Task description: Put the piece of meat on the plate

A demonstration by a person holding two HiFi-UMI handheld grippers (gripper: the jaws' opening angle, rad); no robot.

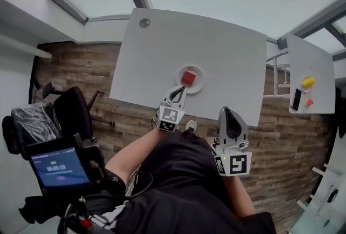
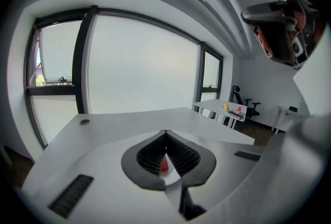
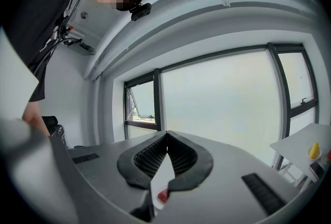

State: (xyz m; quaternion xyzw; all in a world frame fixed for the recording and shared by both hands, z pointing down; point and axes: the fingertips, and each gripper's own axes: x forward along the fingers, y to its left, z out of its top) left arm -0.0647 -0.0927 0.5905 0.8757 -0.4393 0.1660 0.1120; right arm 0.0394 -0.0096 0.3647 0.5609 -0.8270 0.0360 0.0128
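Note:
A red piece of meat (image 1: 188,77) lies on a small white round plate (image 1: 198,86) near the front edge of the white table (image 1: 162,54). My left gripper (image 1: 180,89) hovers just short of the plate, its tips pointing at it; the jaws are shut and hold nothing. In the left gripper view the closed tips (image 2: 165,133) meet, and the meat (image 2: 164,164) shows through the gap below them. My right gripper (image 1: 227,111) is off the table's front edge, right of the plate, also shut (image 3: 166,135) and empty.
A second white table (image 1: 316,65) at the far right carries a yellow item (image 1: 307,82), an orange item (image 1: 309,102) and a black phone (image 1: 296,99). A black office chair (image 1: 70,106) and a screen device (image 1: 58,168) stand at the left on the wooden floor.

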